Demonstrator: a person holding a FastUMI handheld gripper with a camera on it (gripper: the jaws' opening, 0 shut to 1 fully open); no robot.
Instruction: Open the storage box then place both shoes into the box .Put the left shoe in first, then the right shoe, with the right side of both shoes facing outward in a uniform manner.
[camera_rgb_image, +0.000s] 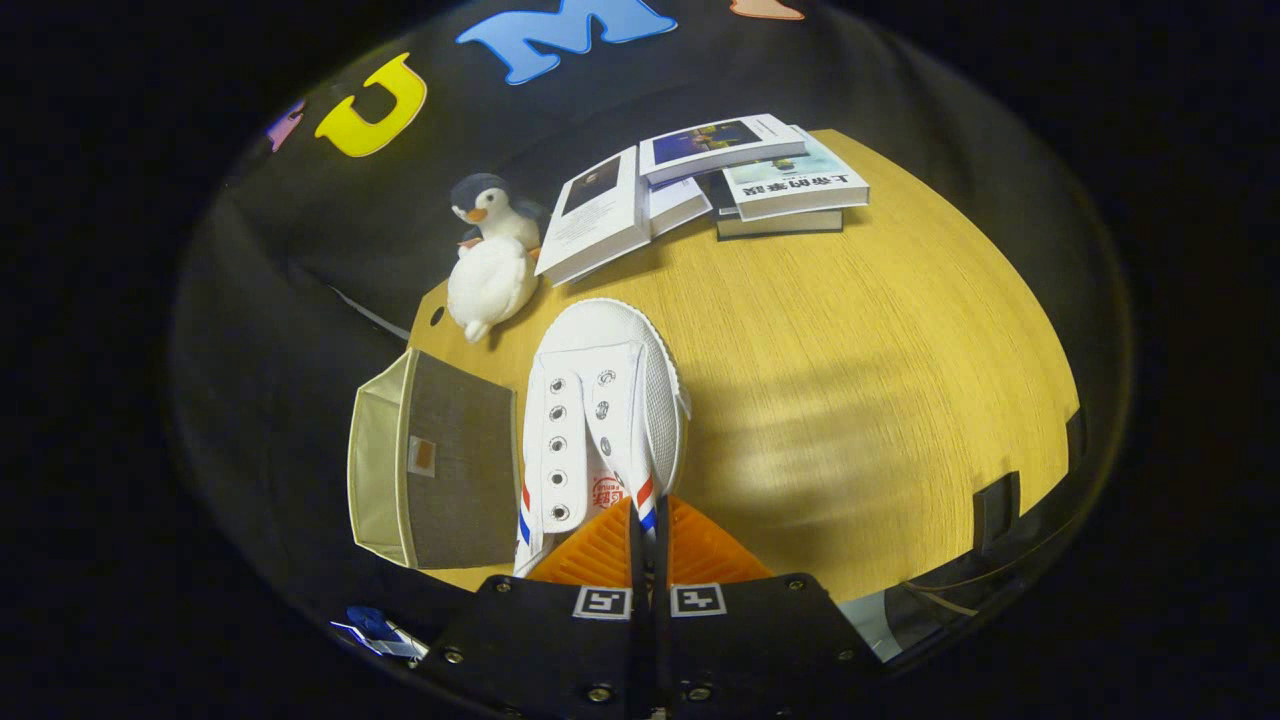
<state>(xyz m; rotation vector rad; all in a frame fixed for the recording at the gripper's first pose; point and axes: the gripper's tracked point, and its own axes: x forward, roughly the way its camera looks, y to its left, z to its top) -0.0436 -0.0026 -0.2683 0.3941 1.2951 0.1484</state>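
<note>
The gripper (645, 530) has two orange fingers (598, 553), and they are squeezed close together on the back edge of a white shoe (600, 420), so it is grasping the shoe by its heel part. The shoe points away from the fingers, with its round toe far from them. It has a row of lace holes with no laces, and little red and blue stripes on its sides near the fingers. Whether the shoe is touching the table (860, 400) or is lifted a bit is hard to tell. Just beside the shoe, on the left, is the storage box (440, 470). It is grey cloth on the outside and pale inside, and it lies tipped with its open mouth facing away from the shoe, at the edge of the wooden table. Beyond the box and the shoe's toe sits a soft toy penguin (490, 260). Farther back, some books (710, 180) lie in a loose pile, one leaning on the others.
</note>
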